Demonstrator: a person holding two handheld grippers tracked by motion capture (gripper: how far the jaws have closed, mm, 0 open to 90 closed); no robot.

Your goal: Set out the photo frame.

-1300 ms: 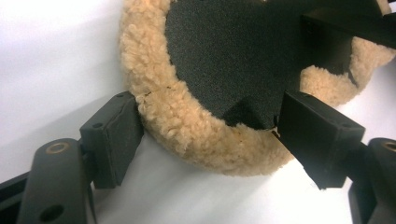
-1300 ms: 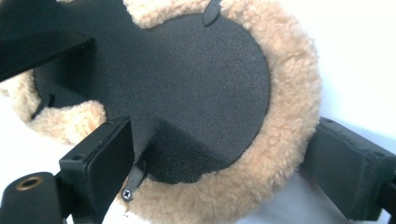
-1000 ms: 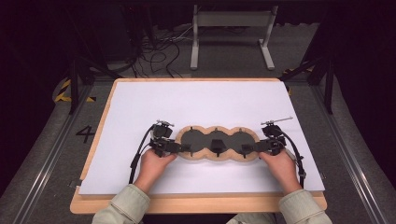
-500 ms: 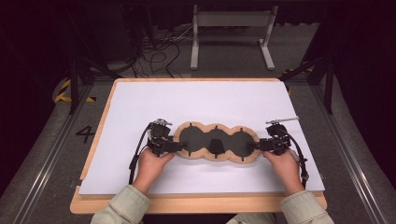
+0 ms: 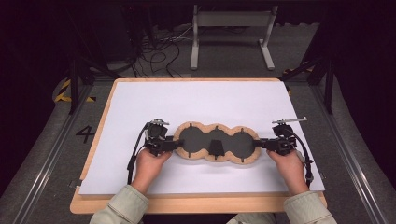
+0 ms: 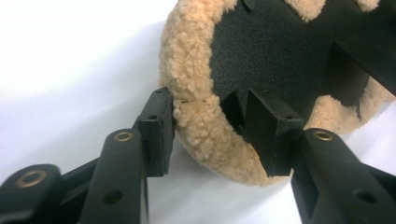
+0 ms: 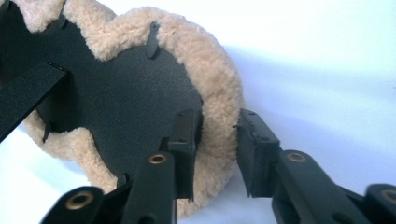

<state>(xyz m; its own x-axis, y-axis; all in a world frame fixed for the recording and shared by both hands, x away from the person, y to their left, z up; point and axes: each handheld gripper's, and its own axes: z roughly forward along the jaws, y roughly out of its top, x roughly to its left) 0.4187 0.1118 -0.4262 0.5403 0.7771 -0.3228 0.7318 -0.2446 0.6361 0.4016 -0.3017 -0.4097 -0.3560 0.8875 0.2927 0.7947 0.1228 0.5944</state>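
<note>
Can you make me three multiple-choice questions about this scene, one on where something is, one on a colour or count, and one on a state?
1. Where does the fleece-edged pad lie?
A. On the white sheet
B. On the grey floor
C. On the metal stand

2. What colour is the pad's fluffy rim?
A. Blue
B. Tan
C. Red

3. How does the left gripper stand to the pad?
A. Far off it
B. Shut beside it with nothing between the jaws
C. Its jaws straddle the pad's rim

Answers: 1 A, the high view shows the pad resting on the sheet. 2 B, both gripper views show tan fleece around a black middle. 3 C, the left gripper view shows one jaw on each side of the rim; the jaws have just been closing.
</note>
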